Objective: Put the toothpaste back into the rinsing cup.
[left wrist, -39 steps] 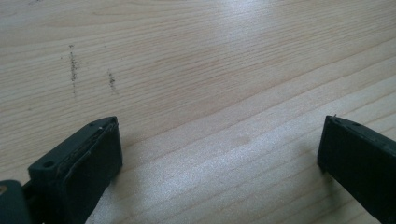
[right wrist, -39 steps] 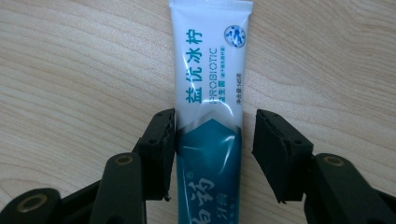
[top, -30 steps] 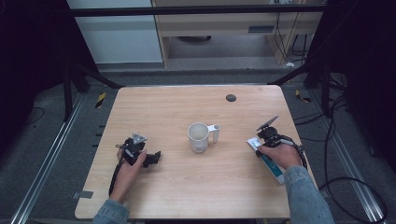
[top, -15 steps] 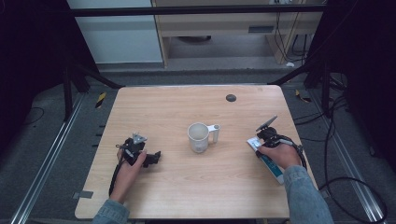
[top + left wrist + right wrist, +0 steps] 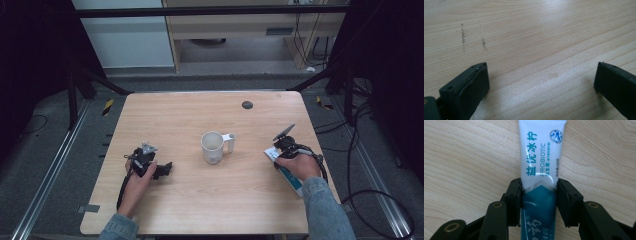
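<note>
A white and teal toothpaste tube [image 5: 539,157] lies flat on the wooden table [image 5: 200,200] at the right. It reaches from under the person's right hand to the table's right edge [image 5: 291,179]. My right gripper [image 5: 539,187] straddles the tube; its jaws have just been closing, and both pads now touch the tube's sides. From above, that gripper [image 5: 280,150] sits under the right hand. My left gripper [image 5: 162,171] rests on the table at the left. Its jaws stand wide open over bare wood [image 5: 541,75].
A white mug [image 5: 213,146] stands upright in the middle of the table, handle to the right. A small dark round spot [image 5: 247,105] marks the far part of the tabletop. Cables trail off the right edge.
</note>
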A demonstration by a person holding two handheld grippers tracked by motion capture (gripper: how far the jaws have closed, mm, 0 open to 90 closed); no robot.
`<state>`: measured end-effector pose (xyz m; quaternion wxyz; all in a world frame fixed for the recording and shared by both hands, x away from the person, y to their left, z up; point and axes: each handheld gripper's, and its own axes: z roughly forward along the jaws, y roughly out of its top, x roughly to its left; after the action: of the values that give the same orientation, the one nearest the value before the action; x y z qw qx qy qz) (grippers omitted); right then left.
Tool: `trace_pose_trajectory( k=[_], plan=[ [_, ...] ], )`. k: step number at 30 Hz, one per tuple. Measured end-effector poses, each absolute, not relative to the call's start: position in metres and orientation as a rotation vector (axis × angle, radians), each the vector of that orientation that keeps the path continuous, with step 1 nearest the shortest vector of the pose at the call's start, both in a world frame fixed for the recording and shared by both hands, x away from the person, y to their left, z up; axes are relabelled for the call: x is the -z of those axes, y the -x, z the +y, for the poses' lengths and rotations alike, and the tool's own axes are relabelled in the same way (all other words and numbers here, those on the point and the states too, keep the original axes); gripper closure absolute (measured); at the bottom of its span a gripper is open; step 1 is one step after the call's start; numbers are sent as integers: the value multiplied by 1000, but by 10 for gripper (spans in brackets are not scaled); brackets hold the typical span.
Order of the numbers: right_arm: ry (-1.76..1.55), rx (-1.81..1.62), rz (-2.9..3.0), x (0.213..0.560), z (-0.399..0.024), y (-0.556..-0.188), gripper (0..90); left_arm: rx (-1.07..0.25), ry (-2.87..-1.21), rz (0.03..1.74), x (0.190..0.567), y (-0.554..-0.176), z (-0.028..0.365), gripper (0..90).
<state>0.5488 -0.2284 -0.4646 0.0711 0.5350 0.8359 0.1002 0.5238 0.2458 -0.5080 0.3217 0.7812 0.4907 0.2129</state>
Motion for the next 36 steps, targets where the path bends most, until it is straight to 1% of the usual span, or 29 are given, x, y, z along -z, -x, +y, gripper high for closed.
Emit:
trace_pose_trajectory(
  k=[9, 10, 12, 13, 16, 24, 31, 36],
  plan=[
    [-1594, -279, 2520, 463, -227, -548, 627, -559, -2052, 1288, 508, -524, 246, 0],
    [-1594, -280, 2519, 463, -226, -548, 652, -559, -2052, 1288, 508, -524, 246, 0],
    [-1595, -280, 2516, 462, -227, -548, 663, -559, -2052, 1288, 508, -524, 246, 0],
    [-1600, -287, 2511, 461, -227, -548, 703, -559, -2051, 1288, 508, -524, 246, 0],
    [-1610, -303, 2508, 459, -229, -547, 743, -559, -2051, 1289, 508, -524, 246, 0],
    [-1624, -316, 2501, 456, -231, -546, 774, -559, -2051, 1289, 508, -524, 246, 0],
    [-1653, -333, 2495, 453, -237, -545, 778, -559, -2051, 1289, 508, -524, 246, 0],
    [-1667, -382, 2468, 444, -242, -541, 779, -559, -2052, 1288, 508, -524, 246, 0]
  ],
)
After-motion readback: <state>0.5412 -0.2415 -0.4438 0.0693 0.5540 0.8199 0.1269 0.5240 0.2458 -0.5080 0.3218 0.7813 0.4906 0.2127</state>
